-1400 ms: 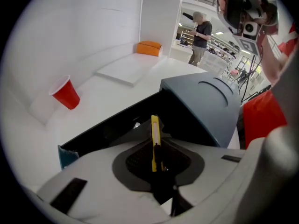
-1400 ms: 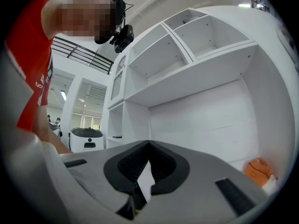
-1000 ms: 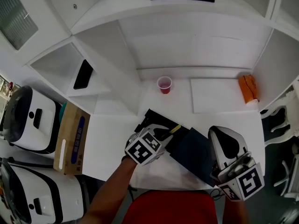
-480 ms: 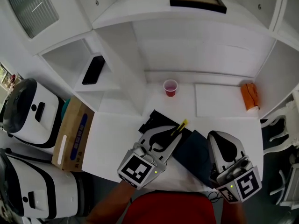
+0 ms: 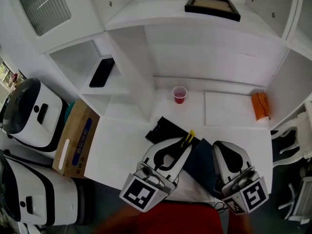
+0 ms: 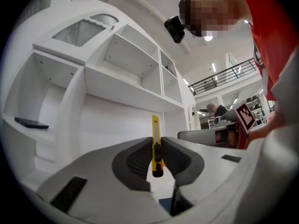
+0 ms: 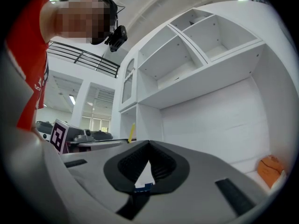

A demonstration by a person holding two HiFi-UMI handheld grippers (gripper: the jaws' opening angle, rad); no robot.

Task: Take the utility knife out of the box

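Item: utility knife [image 6: 155,125], pinched between left gripper [image 6: 156,143] jaws, box [image 5: 165,129] beneath them (extraction apparently complete). Right gripper [image 7: 148,144]: jaws pressed together, empty. Next: set knife down clear of box.

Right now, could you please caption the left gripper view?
Left gripper clamping a yellow utility knife before white shelves.

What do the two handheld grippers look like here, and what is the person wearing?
Both the left gripper and right gripper have pale grey, rounded jaws with dark ribbed pads. Each carries a white cube with black square markers. The person wears a red top.
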